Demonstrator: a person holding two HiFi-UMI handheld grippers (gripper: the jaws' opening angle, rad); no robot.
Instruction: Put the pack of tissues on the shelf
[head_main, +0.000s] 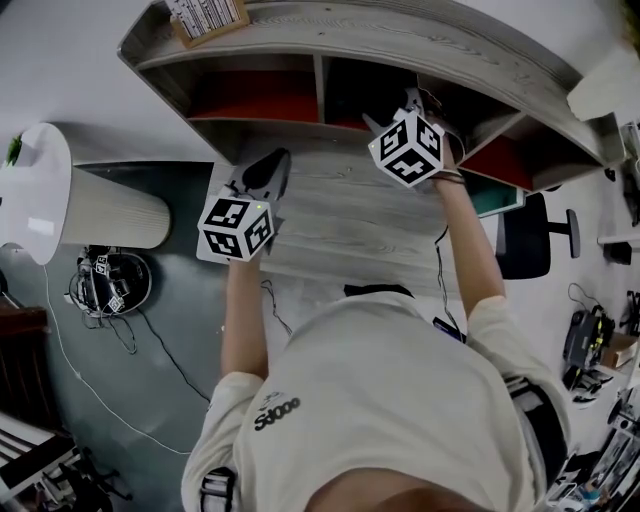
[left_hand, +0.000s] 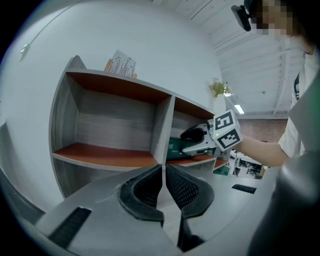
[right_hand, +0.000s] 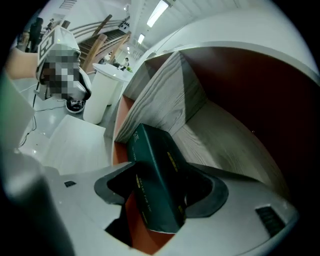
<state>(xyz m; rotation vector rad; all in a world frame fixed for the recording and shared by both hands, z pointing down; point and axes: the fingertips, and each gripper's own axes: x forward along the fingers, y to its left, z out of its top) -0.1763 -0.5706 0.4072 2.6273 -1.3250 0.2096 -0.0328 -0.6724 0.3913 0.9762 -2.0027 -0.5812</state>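
Placing looks almost done: the dark green pack of tissues (right_hand: 155, 170) seems to rest inside the shelf (right_hand: 220, 135), between the right gripper's (right_hand: 162, 192) parted jaws, while the left gripper's (left_hand: 164, 192) jaws are together and empty, so next the right gripper should back straight out without dragging the pack.

One shelf (head_main: 400, 40) is counted, with three compartments showing. One pack of tissues (right_hand: 156, 172) is seen inside the shelf, and one box of cards (head_main: 208, 18) on top of it. Two grippers are counted at the shelf front: left gripper (left_hand: 164, 175), right gripper (right_hand: 160, 189).
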